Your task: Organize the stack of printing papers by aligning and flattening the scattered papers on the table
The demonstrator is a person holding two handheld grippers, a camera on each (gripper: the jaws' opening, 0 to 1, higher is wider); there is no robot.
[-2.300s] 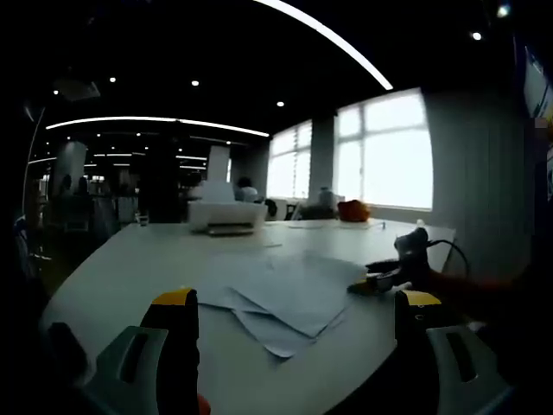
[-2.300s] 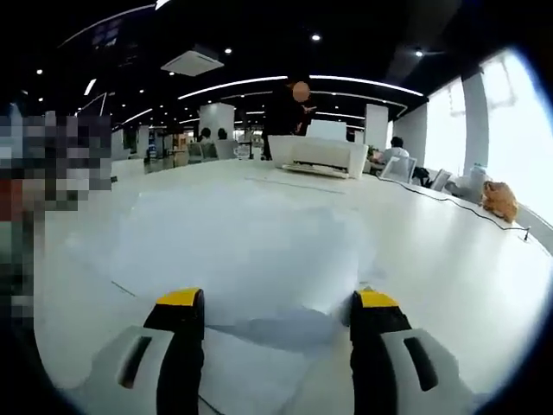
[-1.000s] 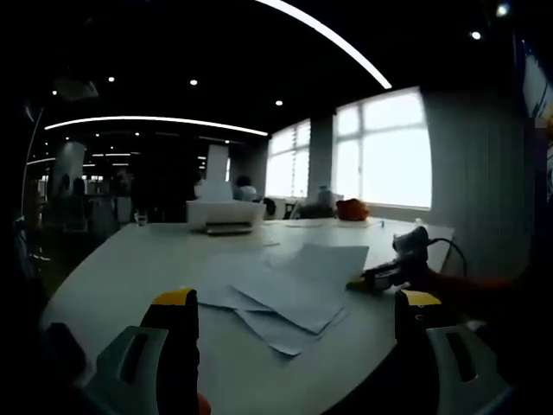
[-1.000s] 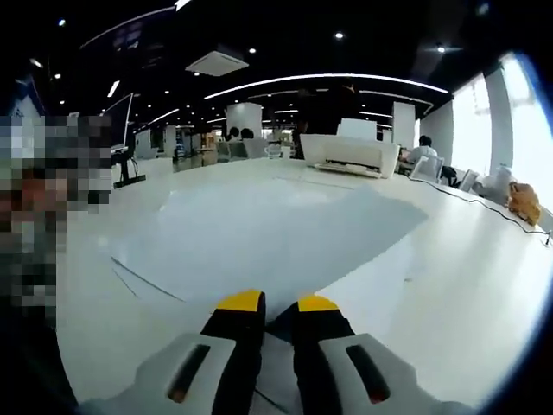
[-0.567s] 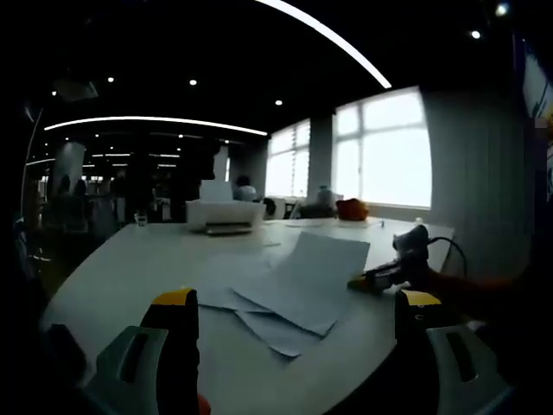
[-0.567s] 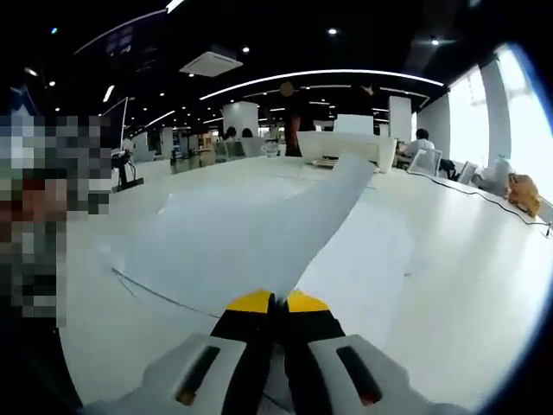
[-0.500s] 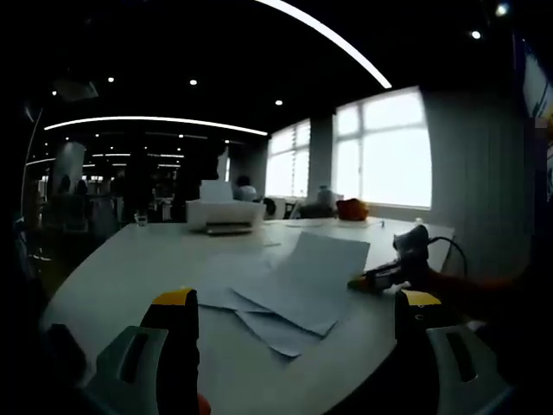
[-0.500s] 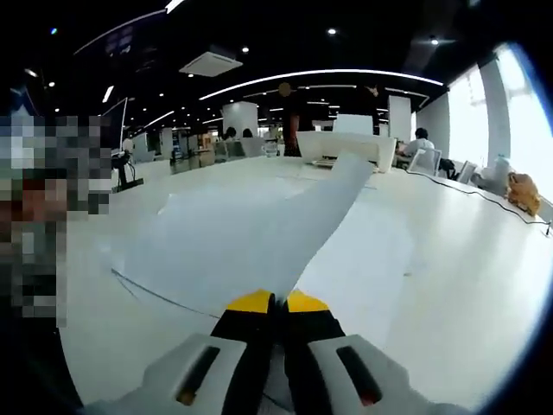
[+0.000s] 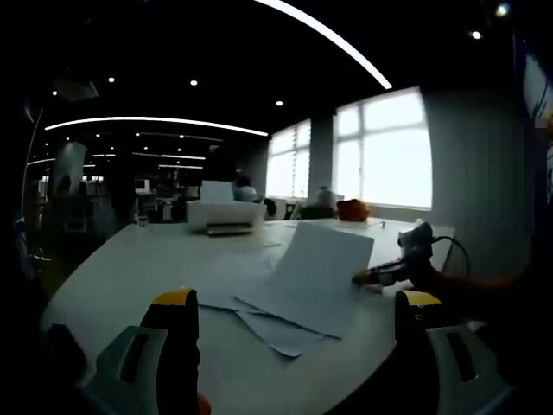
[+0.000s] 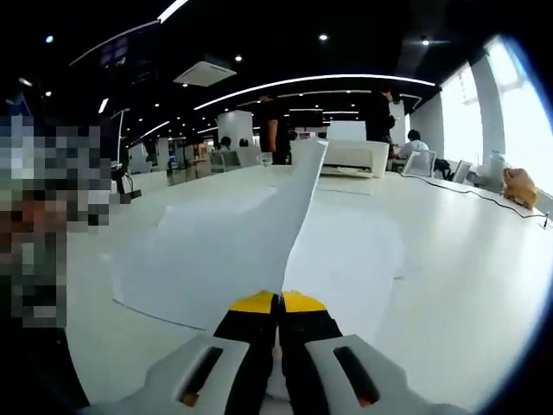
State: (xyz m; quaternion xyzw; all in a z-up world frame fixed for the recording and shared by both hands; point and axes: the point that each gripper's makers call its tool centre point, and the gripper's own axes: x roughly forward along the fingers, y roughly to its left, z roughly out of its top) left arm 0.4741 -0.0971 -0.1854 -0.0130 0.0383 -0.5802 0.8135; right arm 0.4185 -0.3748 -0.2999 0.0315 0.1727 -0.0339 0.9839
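The right tongs [image 10: 278, 301] are pinched shut on the near edge of a sheet of paper [image 10: 233, 238], lifting it above the other papers [image 9: 259, 298] on the table [image 9: 130, 259]. The left tongs [image 9: 294, 303] stand wide open and empty, apparently short of the pile.

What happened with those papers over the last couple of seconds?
The right gripper, open before, closed on the edge of the top sheet and lifted that side off the table. The left gripper stayed open and still; the other sheets and the printer did not move.
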